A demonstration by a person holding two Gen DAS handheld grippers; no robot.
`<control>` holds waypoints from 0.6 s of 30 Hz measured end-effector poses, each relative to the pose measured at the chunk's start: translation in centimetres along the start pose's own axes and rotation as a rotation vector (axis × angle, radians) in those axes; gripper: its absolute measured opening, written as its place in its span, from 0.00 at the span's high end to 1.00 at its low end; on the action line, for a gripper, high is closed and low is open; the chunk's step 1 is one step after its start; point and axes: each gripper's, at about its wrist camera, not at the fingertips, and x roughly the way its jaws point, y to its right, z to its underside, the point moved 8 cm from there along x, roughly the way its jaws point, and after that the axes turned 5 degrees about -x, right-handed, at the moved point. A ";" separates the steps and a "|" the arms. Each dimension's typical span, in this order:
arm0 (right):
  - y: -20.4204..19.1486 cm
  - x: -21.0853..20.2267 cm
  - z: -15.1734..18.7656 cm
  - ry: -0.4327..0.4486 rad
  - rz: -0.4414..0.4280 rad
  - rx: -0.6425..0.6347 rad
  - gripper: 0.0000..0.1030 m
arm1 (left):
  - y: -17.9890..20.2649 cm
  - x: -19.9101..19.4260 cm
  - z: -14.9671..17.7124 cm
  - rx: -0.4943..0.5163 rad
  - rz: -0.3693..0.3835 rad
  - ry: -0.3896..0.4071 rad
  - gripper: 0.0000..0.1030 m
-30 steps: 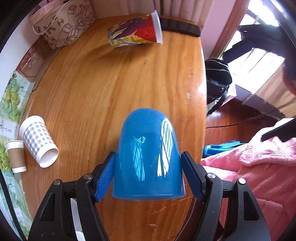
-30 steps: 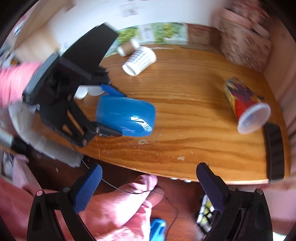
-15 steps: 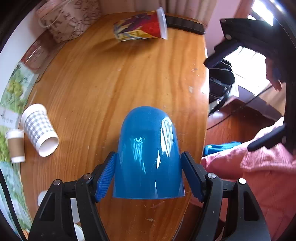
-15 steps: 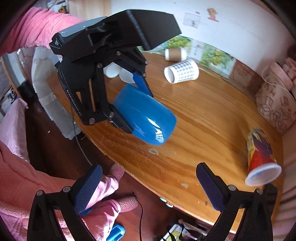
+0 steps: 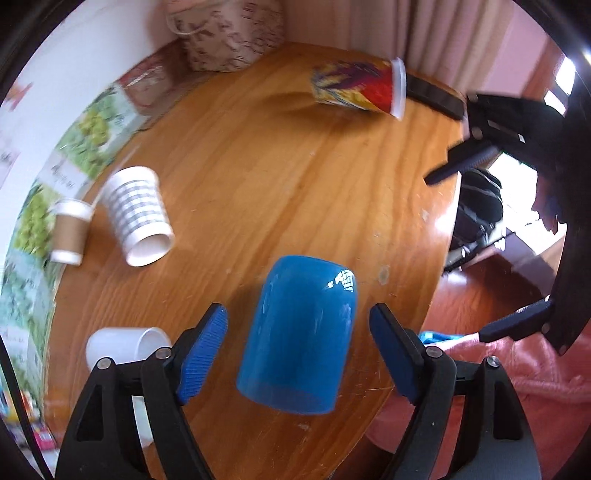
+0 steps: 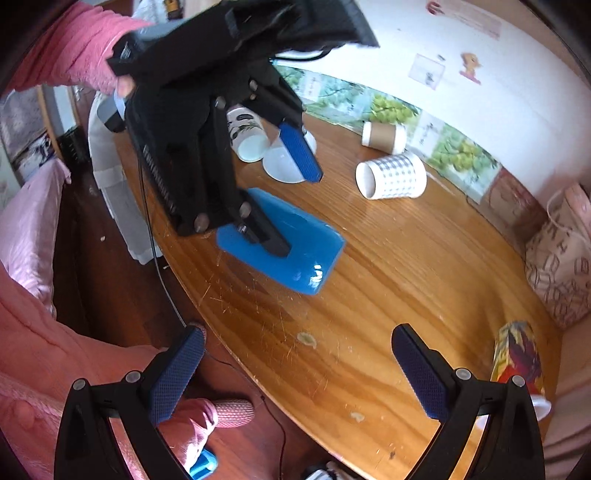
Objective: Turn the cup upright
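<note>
A glossy blue cup [image 5: 301, 338] lies on its side on the wooden table [image 5: 280, 162], its closed base pointing away from me. My left gripper [image 5: 297, 339] is open; its blue pads [image 5: 202, 349] stand apart from the cup on both sides. The right wrist view shows the same cup [image 6: 295, 242] under the left gripper, near the table's near edge. My right gripper [image 6: 295, 373] is open and empty, held over the table edge, well short of the cup.
A checked paper cup [image 5: 138, 218], a brown paper cup [image 5: 70, 230], a white cup [image 5: 123, 345] and a colourful cup [image 5: 360, 86] lie on the table. A patterned bag [image 5: 225, 33] stands at the back. A black phone [image 5: 434, 96] lies near the far edge.
My left gripper has opened and let go of the blue cup, which now lies free on the table. The right gripper has swung round toward the table.
</note>
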 end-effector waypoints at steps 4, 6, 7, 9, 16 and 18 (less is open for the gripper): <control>-0.7 0.5 -0.8 0.007 0.000 -0.073 0.01 | -2.0 -1.6 0.6 -0.115 -0.051 0.050 0.20; -1.1 0.7 -1.2 0.013 0.004 -0.112 0.01 | -2.8 -2.2 1.0 -0.179 -0.070 0.069 0.20; -1.3 0.9 -1.4 0.017 0.006 -0.135 0.01 | -3.4 -2.6 1.3 -0.218 -0.082 0.082 0.20; -1.6 1.1 -1.8 0.024 0.012 -0.167 0.01 | -4.4 -3.3 1.9 -0.295 -0.106 0.108 0.20; -2.4 2.1 -3.7 0.046 -0.003 -0.274 0.01 | -7.5 -5.8 5.1 -0.574 -0.151 0.179 0.20; -2.6 2.4 -4.1 0.050 -0.010 -0.304 0.01 | -8.1 -6.4 6.1 -0.658 -0.153 0.198 0.20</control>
